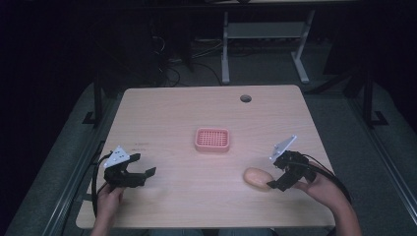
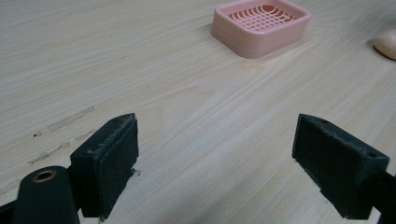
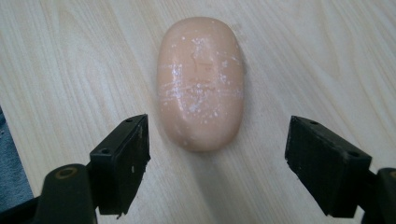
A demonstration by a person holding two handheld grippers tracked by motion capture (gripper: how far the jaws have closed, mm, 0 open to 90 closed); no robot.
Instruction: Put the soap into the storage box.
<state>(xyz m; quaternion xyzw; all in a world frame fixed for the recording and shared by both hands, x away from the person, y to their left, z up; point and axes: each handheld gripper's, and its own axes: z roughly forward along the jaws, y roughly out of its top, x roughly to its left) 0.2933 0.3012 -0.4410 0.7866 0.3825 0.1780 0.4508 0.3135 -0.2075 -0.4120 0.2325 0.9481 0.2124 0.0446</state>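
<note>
A peach oval soap bar (image 1: pixel 257 178) (image 3: pixel 201 84) lies flat on the wooden table (image 1: pixel 187 113), front right. My right gripper (image 1: pixel 273 172) (image 3: pixel 217 158) is open just right of it, jaws spread wider than the bar, which lies just ahead of their tips with its near end level with them. A pink slotted soap dish (image 1: pixel 212 139) (image 2: pixel 247 44) sits empty at the table's middle. My left gripper (image 1: pixel 143 164) (image 2: pixel 217 154) stands open at the front left, low over bare wood, pointing toward the dish. The soap bar (image 2: pixel 386 44) peeks in at that view's right edge.
A round cable hole (image 1: pixel 245 98) sits near the table's far edge. Behind the table, a white desk frame (image 1: pixel 260 34) stands on the dark floor. In the right gripper view, the table's edge (image 3: pixel 11 154) runs close by on the left.
</note>
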